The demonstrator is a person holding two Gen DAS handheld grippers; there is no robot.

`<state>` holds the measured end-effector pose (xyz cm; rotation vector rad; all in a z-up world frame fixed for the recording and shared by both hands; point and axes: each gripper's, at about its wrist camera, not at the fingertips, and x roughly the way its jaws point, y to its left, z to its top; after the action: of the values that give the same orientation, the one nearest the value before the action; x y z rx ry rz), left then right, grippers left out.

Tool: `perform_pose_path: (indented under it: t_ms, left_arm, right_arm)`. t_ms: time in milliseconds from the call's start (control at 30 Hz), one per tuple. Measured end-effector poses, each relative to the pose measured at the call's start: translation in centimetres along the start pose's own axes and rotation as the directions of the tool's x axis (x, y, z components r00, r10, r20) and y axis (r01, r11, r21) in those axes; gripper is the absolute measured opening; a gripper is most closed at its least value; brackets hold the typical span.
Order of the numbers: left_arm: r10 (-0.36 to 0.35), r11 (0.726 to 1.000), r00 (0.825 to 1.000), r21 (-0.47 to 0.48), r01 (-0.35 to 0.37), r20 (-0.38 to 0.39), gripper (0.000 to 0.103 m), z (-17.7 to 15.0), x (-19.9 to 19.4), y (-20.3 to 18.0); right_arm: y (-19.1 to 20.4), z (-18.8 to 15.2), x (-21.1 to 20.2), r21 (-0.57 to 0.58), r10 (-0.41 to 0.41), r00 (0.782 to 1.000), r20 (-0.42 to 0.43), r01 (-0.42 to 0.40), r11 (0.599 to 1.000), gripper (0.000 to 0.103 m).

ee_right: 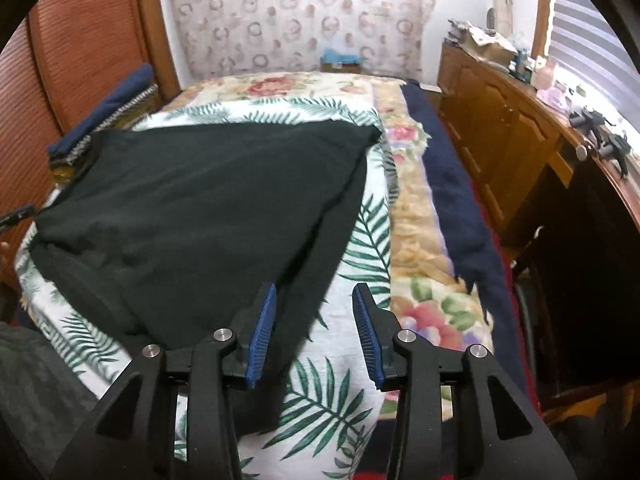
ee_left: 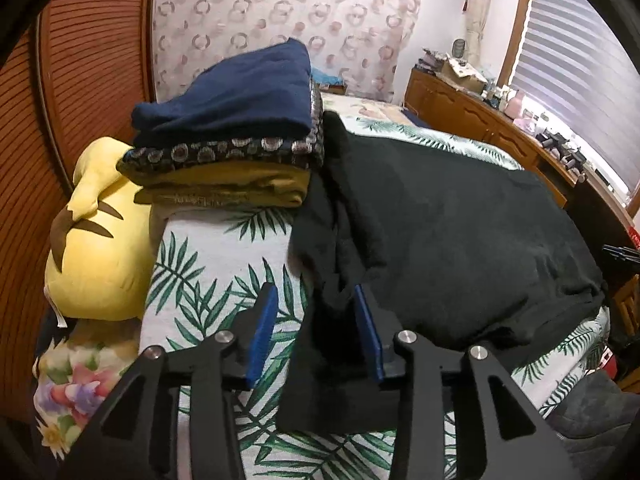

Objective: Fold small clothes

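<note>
Leaf-print bedspread carries black garment, spread flat for folding. Left gripper and right gripper gape, unclamped, straddling its near-edge corners; folded stack sits at left edge.

A yellow plush toy lies beside the leaf-print bedcover, near a wooden dresser.
</note>
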<state>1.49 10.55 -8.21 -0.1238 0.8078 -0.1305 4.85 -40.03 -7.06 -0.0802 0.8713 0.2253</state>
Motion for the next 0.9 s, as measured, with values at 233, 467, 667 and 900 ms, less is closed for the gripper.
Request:
perform_pose_path:
  t_ms: [233,467,667,900]
  left_arm:
    - [0.005,1.0,1.0,-0.01,-0.005,-0.028,0.04,-0.7,1.0,0.3]
    - [0.008,1.0,1.0,-0.018,-0.008,-0.005,0.041,-0.8,0.2,0.4]
    - [0.018,0.999,1.0,-0.031,-0.018,-0.003,0.043,-0.9,0.2,0.9]
    - [0.033,0.999,0.999,-0.04,-0.033,-0.007,0.043,-0.8,0.4,1.0]
  right_arm:
    - [0.9,-0.7,2.5,0.012,0.037,0.998,-0.052,-0.036,0.999,0.039]
    - [1.4,-1.7,3.3,-0.032,0.047,0.994,-0.098,-0.051,0.998,0.007]
    - [-1.3,-1.7,1.9,-0.036,-0.122,0.987,-0.106,0.119,0.992,0.002]
    - [-1.9,0.2,-0.9,0.006,-0.132,0.991,0.013,0.132,0.991,0.002]
